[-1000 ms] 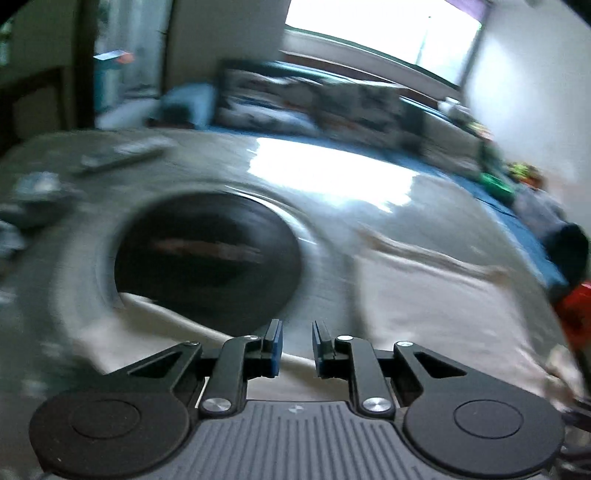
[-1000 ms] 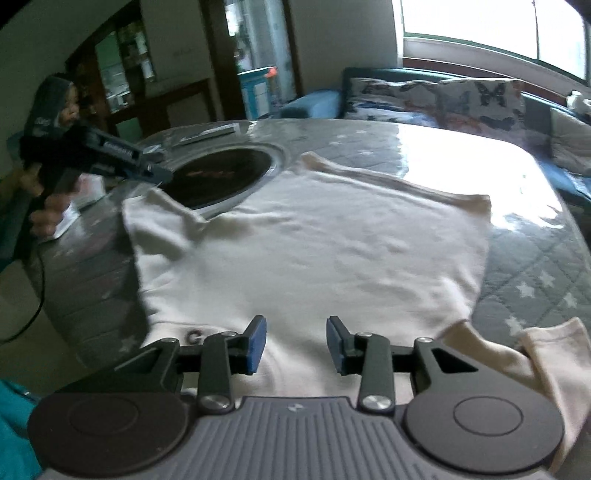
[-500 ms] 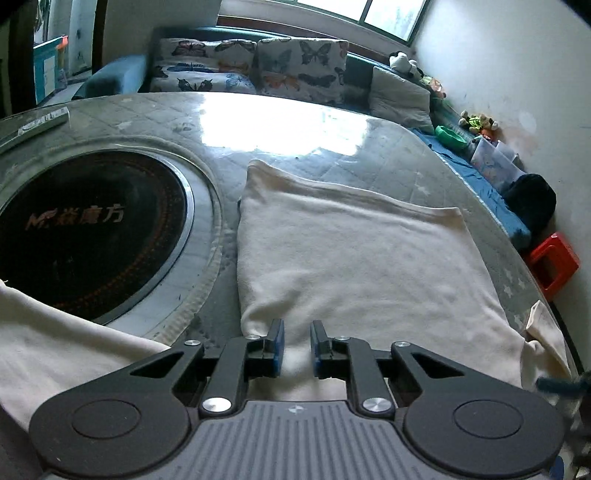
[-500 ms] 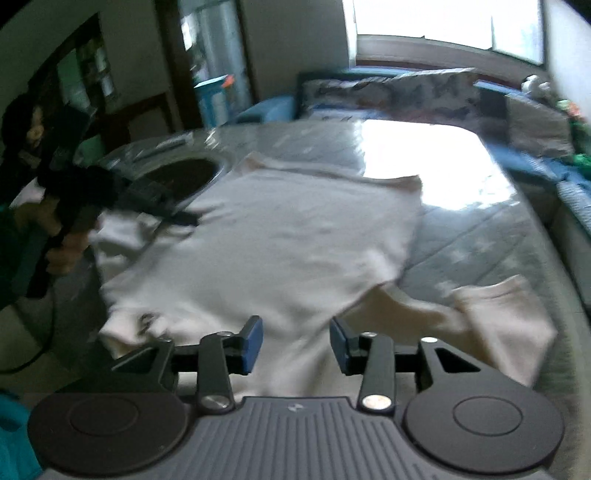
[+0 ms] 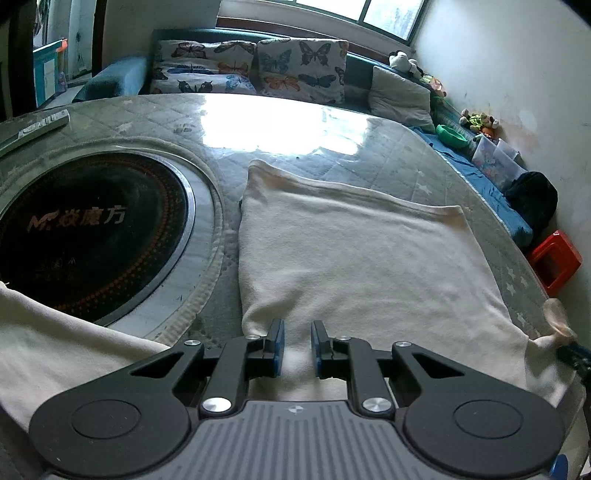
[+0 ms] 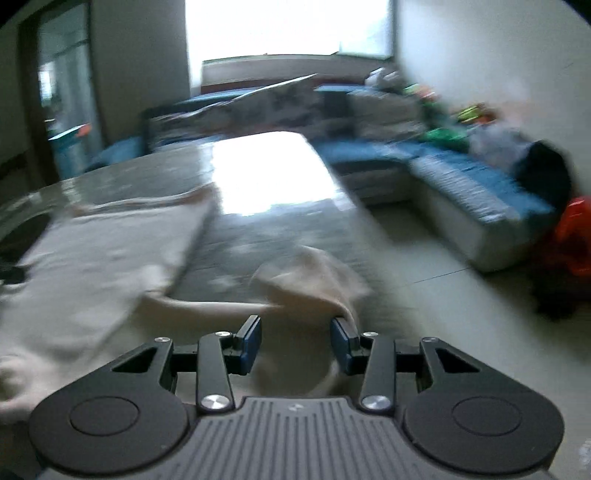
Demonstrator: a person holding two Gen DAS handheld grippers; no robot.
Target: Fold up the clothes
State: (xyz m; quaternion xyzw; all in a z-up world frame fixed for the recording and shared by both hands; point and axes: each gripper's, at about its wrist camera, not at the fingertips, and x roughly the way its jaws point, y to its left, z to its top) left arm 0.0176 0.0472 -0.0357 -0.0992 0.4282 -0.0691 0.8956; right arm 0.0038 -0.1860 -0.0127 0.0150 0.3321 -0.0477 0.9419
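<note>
A: Left wrist view: quilted table (image 5: 332,155), cream garment (image 5: 362,258) beside the black round hob (image 5: 85,232). Tool?
B: Left gripper (image 5: 294,345) narrow, empty, above the garment.
A: Right wrist view?
B: Blurred; right gripper (image 6: 295,341) parted over a sleeve (image 6: 314,277), grip unclear

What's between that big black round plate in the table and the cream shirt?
Only a strip of bare grey quilted table cover between the black plate and the cream shirt; the left wrist view shows it.

a home living room: beyond the left gripper (image 5: 294,345), a blue corner sofa (image 5: 480,173) with butterfly cushions (image 5: 301,70) wraps a quilt-covered desk (image 5: 332,147); soft toys (image 5: 478,120) sit by the wall, under a bright window (image 5: 369,11).
</note>
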